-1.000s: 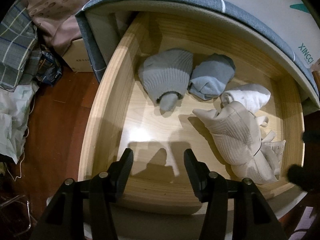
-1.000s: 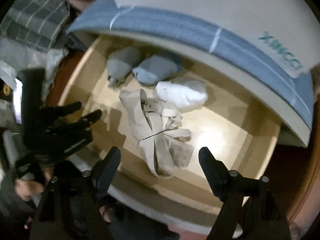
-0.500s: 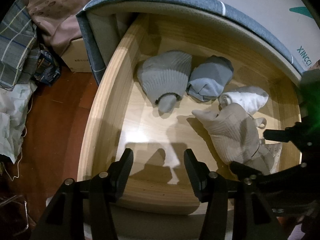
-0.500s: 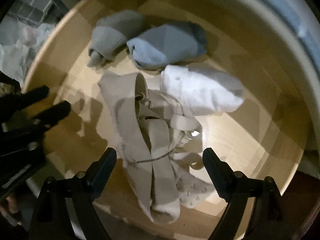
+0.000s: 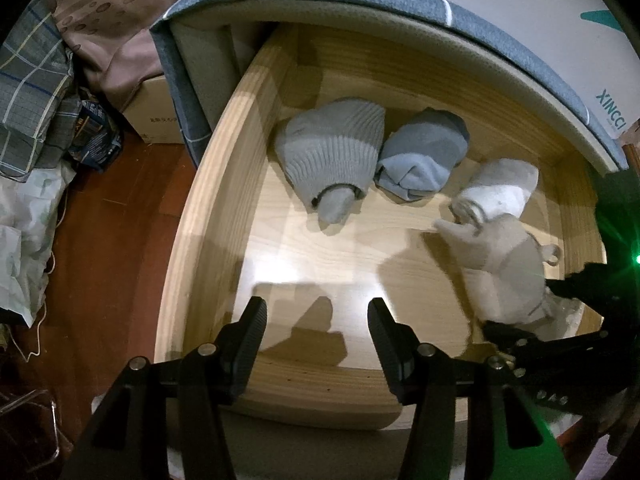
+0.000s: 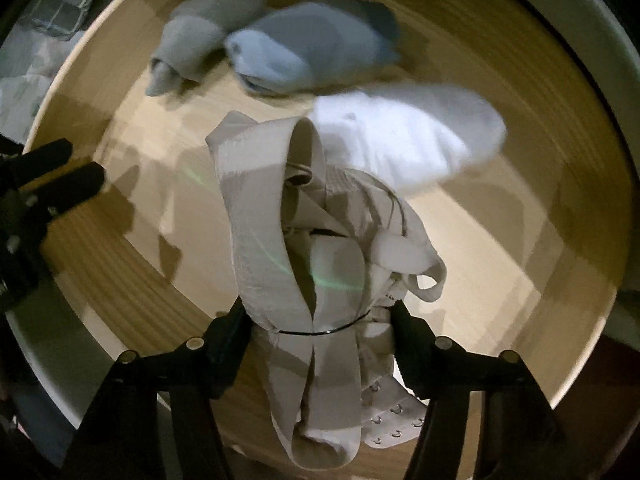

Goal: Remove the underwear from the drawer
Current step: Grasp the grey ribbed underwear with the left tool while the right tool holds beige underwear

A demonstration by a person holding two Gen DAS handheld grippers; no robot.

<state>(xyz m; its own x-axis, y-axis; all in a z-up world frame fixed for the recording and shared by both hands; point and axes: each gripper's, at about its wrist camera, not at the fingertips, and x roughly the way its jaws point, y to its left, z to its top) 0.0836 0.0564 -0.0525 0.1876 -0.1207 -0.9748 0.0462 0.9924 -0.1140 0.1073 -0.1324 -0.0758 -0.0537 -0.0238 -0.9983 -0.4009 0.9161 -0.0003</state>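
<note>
A beige bra bundle (image 6: pixel 316 280), tied with a thin black band, lies in the open wooden drawer (image 5: pixel 188 240) at its right front; it also shows in the left wrist view (image 5: pixel 504 276). My right gripper (image 6: pixel 320 332) stands open with a finger on each side of the bundle, close to the cloth; it shows in the left wrist view (image 5: pixel 532 312) at the right edge. My left gripper (image 5: pixel 316 328) is open and empty above the drawer's front edge, left of the bundle.
A grey sock roll (image 5: pixel 336 160), a blue-grey roll (image 5: pixel 424 152) and a white roll (image 5: pixel 500 188) lie along the drawer's back. A mattress edge (image 5: pixel 400 4) overhangs the drawer. Clothes and a cardboard box (image 5: pixel 152 108) lie on the floor at left.
My right gripper has dropped into the drawer and come down around the beige bundle, its fingers a little closer together. My left gripper has stayed in place.
</note>
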